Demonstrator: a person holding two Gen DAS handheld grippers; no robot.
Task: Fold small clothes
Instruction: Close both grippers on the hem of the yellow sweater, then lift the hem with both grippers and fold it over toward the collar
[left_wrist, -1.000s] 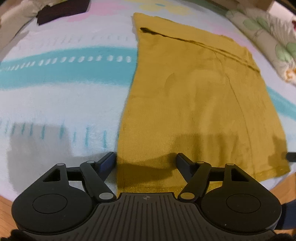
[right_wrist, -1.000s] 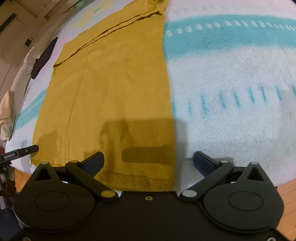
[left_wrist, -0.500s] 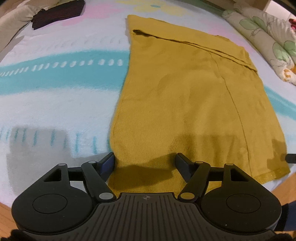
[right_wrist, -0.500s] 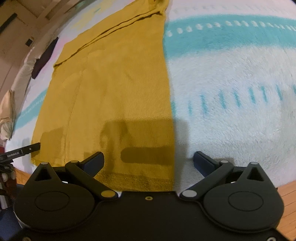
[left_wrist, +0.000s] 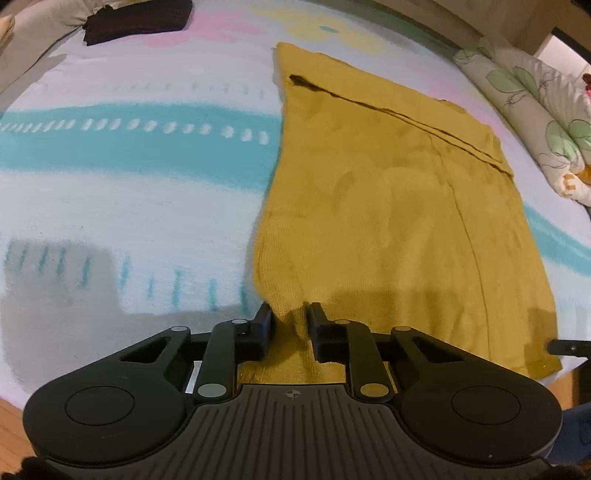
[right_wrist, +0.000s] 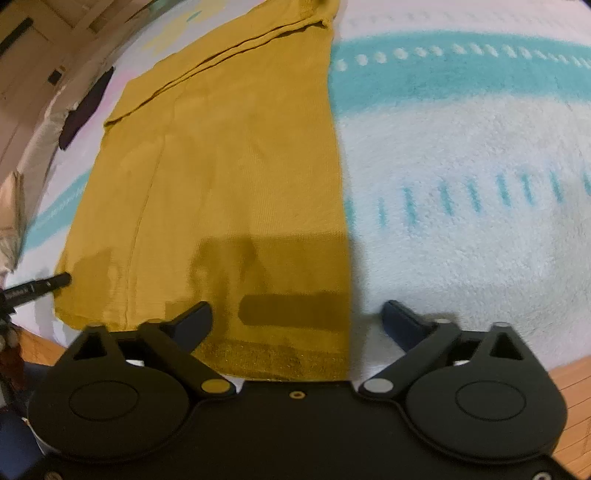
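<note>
A mustard-yellow garment (left_wrist: 388, 192) lies flat on the bed, its hem toward me. In the left wrist view my left gripper (left_wrist: 290, 321) is closing on the hem's left corner, and a ridge of the fabric bunches up between its fingers. In the right wrist view the same garment (right_wrist: 229, 166) fills the left half. My right gripper (right_wrist: 297, 314) stands wide over the hem's right corner and its jaws are closing. One finger is over the cloth and the other over the blanket, with neither pad pressing on the fabric.
The bed is covered by a fluffy white and teal blanket (left_wrist: 129, 192). A dark folded cloth (left_wrist: 136, 18) lies at the far left and a floral pillow (left_wrist: 535, 110) at the far right. Wooden floor (right_wrist: 569, 387) shows past the near edge. A black rod (right_wrist: 37, 286) pokes in there.
The left fingers have drawn close together and gathered the hem's left corner into a ridge. The right fingers have come slightly closer together. Neither hand has shifted much.
</note>
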